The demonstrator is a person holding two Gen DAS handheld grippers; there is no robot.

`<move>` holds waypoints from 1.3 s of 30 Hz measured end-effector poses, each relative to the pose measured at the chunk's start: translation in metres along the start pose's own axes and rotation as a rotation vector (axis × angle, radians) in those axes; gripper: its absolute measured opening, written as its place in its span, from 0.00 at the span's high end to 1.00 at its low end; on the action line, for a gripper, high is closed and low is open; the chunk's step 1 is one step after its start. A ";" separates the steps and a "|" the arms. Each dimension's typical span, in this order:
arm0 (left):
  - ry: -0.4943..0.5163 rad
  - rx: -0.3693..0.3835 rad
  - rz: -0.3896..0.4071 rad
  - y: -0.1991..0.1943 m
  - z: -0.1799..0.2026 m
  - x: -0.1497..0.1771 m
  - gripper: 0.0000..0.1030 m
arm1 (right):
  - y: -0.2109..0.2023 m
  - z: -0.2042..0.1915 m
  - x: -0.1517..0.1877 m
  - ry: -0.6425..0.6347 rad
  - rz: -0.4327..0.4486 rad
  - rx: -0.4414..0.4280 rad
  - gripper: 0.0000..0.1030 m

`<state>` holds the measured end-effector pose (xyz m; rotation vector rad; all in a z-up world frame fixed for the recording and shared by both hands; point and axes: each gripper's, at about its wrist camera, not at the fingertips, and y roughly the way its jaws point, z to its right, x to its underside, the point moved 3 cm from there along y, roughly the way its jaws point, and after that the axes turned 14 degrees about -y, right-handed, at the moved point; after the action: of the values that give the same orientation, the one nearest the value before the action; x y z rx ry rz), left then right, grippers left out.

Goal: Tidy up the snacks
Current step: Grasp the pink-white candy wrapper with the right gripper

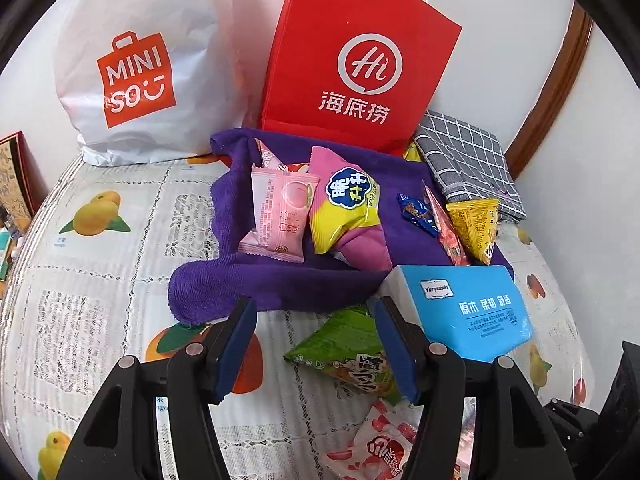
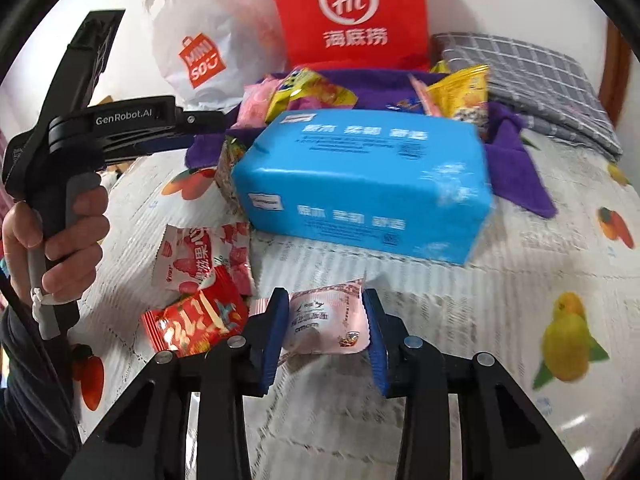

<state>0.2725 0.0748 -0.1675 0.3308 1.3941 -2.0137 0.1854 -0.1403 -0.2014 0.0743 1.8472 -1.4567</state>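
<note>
The table (image 1: 100, 248), covered with a lace-patterned cloth printed with fruit, carried everything. Along its far edge stood a white Miniso bag (image 1: 140, 64) and, to its right, a red paper bag (image 1: 356, 60), with a folded grey checked cloth (image 1: 468, 160) beside that toward the far right corner. A purple towel (image 1: 280, 280) lay spread in front of the bags, and on it rested a pink peach-printed snack packet (image 1: 280, 212), a pink and yellow packet (image 1: 348, 208), a small blue wrapper (image 1: 416, 212), a thin red packet (image 1: 448, 232) and a yellow triangular packet (image 1: 476, 224). A blue tissue pack (image 2: 360, 188) sat at the near right end of the towel, toward the middle of the table. A green triangular snack packet (image 1: 344, 356) lay just left of the pack, and nearer the front edge lay a white and red packet (image 2: 200, 256) with a red packet (image 2: 192, 324) overlapping its near side. The left gripper (image 1: 316, 344), held by a hand (image 2: 56, 236) on its grey handle, hovered with its fingers spread over the green packet, not touching it. The right gripper (image 2: 326, 336) had its blue fingers on either side of a small pale pink snack packet (image 2: 324, 324), pinching it at both edges just above the table near the front edge.
</note>
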 end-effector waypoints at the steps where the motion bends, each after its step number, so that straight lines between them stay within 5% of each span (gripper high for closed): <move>1: -0.001 0.002 -0.001 0.000 0.000 0.000 0.43 | -0.002 0.001 0.003 0.003 -0.006 -0.003 0.61; 5: -0.002 0.008 -0.005 0.000 0.000 0.000 0.42 | -0.010 0.005 0.011 -0.001 -0.016 -0.014 0.54; 10: 0.004 0.005 -0.009 0.001 0.001 0.001 0.42 | -0.014 -0.006 0.013 -0.065 -0.022 -0.012 0.34; 13: 0.002 0.000 -0.010 0.002 0.001 0.000 0.43 | 0.002 -0.010 0.017 -0.084 -0.079 0.017 0.34; 17: -0.006 0.002 -0.010 0.001 0.000 0.000 0.43 | 0.006 -0.011 0.017 -0.071 -0.043 0.063 0.34; 22: -0.008 0.006 -0.010 0.001 -0.001 0.000 0.43 | 0.005 -0.005 0.016 -0.033 0.009 0.063 0.65; 26: -0.010 0.030 -0.018 0.001 0.000 0.000 0.43 | 0.001 0.009 0.016 0.014 0.043 0.038 0.68; 34: 0.023 0.065 -0.040 0.005 0.011 0.007 0.41 | -0.019 0.034 0.020 -0.003 0.105 0.166 0.68; 39: 0.033 0.080 -0.041 0.007 0.014 0.009 0.37 | -0.022 0.039 0.023 0.014 0.133 0.159 0.68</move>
<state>0.2722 0.0579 -0.1716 0.3754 1.3534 -2.1099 0.1791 -0.1901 -0.1994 0.2808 1.7010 -1.5093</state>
